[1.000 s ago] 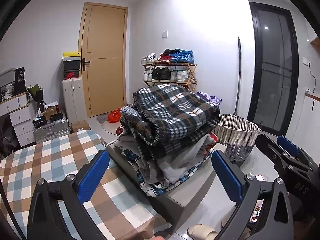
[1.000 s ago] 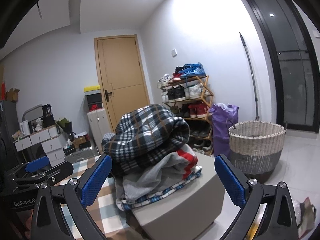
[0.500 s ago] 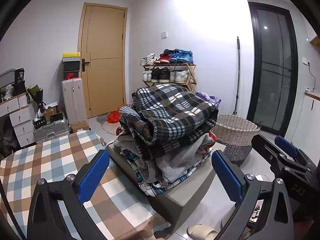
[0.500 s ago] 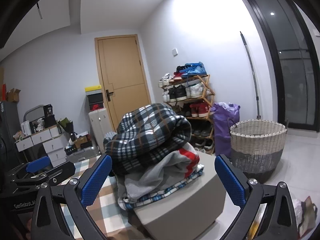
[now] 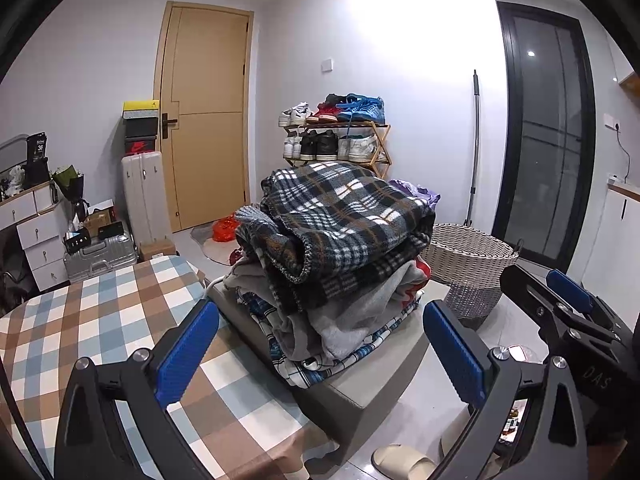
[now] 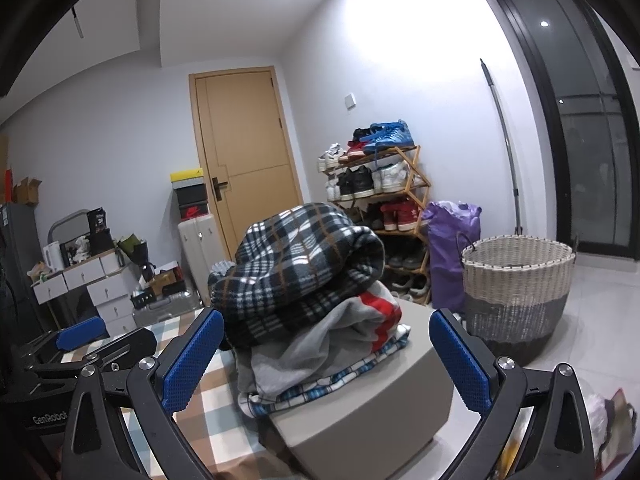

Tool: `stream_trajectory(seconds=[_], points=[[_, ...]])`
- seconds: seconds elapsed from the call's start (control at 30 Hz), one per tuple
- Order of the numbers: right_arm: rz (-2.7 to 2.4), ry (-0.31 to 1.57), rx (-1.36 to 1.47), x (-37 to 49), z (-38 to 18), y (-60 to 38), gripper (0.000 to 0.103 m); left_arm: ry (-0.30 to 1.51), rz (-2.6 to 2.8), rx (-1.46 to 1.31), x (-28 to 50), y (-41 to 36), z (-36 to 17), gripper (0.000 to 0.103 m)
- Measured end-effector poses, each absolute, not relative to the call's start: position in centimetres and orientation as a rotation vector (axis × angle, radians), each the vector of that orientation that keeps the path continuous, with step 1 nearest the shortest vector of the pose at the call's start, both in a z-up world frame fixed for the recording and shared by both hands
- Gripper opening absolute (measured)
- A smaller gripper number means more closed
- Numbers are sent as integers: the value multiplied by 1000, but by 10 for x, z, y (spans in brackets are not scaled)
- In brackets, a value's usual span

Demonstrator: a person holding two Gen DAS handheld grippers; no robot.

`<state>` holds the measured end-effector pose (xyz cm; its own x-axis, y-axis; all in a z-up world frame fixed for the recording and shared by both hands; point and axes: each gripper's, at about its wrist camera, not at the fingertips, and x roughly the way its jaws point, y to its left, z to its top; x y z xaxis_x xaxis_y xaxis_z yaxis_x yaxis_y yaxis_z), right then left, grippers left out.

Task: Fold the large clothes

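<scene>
Left wrist view: hovering wide open and empty, left gripper point(image 5: 320, 354) and right gripper point(image 6: 326, 358), facing plaid garment point(image 5: 344, 216) straight ahead.

**Readable markings in the room**

The left gripper point(image 6: 100, 344), seen from the right wrist view, carries "GenRobot" in pale letters along its black body — the end of the word runs behind a finger. The right gripper point(image 5: 576, 312), seen from the left wrist view, shows "DAS" on its black housing. A black bag point(image 5: 37, 156) on the drawer unit bears the number "36"; smaller print above it is too fine to read.
</scene>
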<state>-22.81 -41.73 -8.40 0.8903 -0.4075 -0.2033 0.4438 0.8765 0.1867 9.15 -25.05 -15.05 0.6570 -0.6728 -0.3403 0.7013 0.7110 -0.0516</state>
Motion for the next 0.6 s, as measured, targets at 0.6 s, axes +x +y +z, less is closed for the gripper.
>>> stream_trajectory(seconds=[0.6], points=[[-453, 165, 226, -227, -87, -418, 103, 358, -771, 85, 94, -250, -151, 100]])
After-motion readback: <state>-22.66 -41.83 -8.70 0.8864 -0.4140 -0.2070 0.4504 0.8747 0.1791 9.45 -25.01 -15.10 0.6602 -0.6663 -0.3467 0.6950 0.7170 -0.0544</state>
